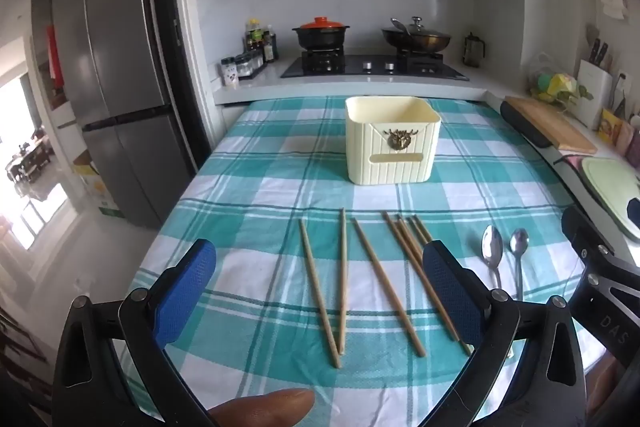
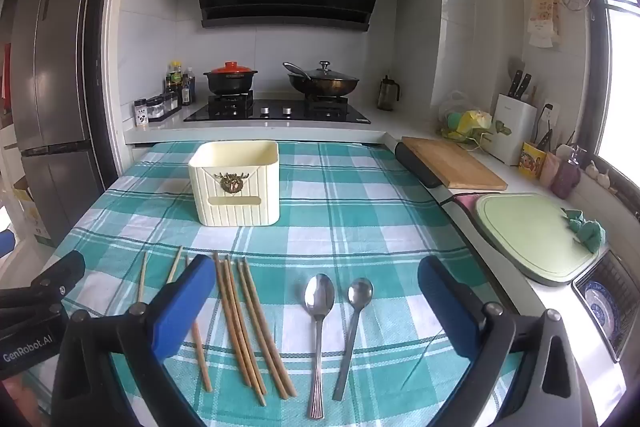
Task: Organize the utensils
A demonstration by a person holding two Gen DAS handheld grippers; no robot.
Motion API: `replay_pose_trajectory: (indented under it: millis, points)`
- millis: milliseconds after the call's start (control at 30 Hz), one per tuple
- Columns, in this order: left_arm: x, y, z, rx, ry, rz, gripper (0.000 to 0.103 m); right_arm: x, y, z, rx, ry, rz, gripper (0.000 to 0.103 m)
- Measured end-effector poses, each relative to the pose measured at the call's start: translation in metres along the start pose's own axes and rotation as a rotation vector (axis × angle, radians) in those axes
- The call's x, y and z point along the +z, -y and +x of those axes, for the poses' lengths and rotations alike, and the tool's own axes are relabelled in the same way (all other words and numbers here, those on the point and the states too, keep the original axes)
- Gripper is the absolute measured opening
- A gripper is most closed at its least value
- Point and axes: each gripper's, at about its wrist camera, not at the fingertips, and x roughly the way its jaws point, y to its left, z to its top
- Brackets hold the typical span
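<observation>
Several wooden chopsticks [image 1: 344, 279] [image 2: 248, 331] lie loose on the teal checked tablecloth [image 1: 260, 163] [image 2: 360, 187], with two metal spoons [image 1: 505, 259] [image 2: 334, 327] to their right. Behind them stands a cream holder box [image 1: 394, 143] [image 2: 236, 183], its top open. My left gripper [image 1: 318, 279] hovers open over the chopsticks, nothing between its blue pads. My right gripper [image 2: 316, 291] hangs open above the spoons and the right-hand chopsticks, holding nothing. The right gripper's black frame [image 1: 600, 267] shows at the edge of the left wrist view.
A counter behind the table carries a gas hob [image 2: 276, 111], a red-lidded pot [image 2: 231, 77], a wok [image 2: 322, 81] and spice jars. To the right lie a wooden board [image 2: 456, 163] and a green cutting board [image 2: 532, 235]. A fridge [image 1: 116, 87] stands left. A fingertip [image 1: 264, 407] shows below.
</observation>
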Motion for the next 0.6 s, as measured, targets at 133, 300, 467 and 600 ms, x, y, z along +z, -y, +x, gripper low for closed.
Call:
replay_pose_trajectory:
  millis: [133, 300, 467, 600]
  points:
    - [0.0, 0.0006, -0.0024, 0.007, 0.003, -0.007, 0.103, 0.0002, 0.0, -0.0009, 0.002, 0.001, 0.001, 0.103]
    - [-0.0052, 0.004, 0.0028, -0.003, -0.012, -0.009, 0.103, -0.0002, 0.0007, -0.0018, 0.004, 0.004, 0.006, 0.103]
    - [-0.005, 0.0028, 0.0034, -0.006, -0.015, -0.011, 0.103, -0.0017, 0.0005, -0.0007, 0.005, 0.003, 0.005, 0.103]
    - [-0.0042, 0.0024, 0.0033, -0.008, -0.016, -0.012, 0.103, -0.0019, -0.0004, -0.0019, 0.005, -0.001, 0.005, 0.103]
